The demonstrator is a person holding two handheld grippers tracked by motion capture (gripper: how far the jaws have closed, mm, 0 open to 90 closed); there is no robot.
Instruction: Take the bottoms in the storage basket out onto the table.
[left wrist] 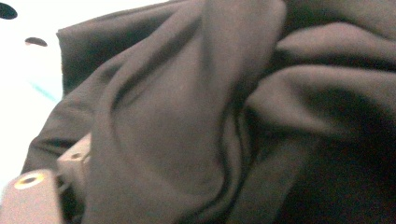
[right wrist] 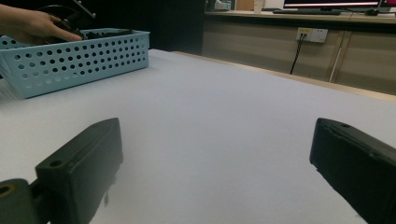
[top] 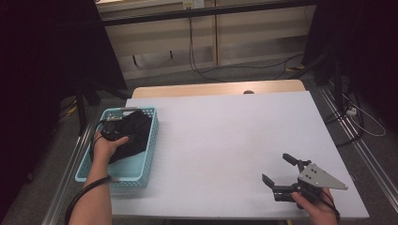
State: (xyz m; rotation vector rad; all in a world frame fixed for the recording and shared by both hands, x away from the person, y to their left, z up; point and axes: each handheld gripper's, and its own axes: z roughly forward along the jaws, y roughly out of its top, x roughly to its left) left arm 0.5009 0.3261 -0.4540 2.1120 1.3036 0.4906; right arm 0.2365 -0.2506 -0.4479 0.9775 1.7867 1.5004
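A light blue perforated basket (top: 151,145) stands at the table's left edge, and a crumpled black cloth (top: 137,127) lies in it. My left gripper (top: 114,131) is down inside the basket on top of the cloth. In the left gripper view, folds of the black cloth (left wrist: 210,116) lie close against the camera and cover most of the gripper. One of its fingers (left wrist: 32,198) shows at the far lower left, so the jaws stand wide. My right gripper (top: 276,168) rests open near the table's front right with nothing between its fingers.
The white table top (top: 225,136) stretches between the basket and the right gripper. In the right gripper view the basket (right wrist: 84,60) sits far left with a hand (right wrist: 37,23) over it. Cables lie on the floor behind the table.
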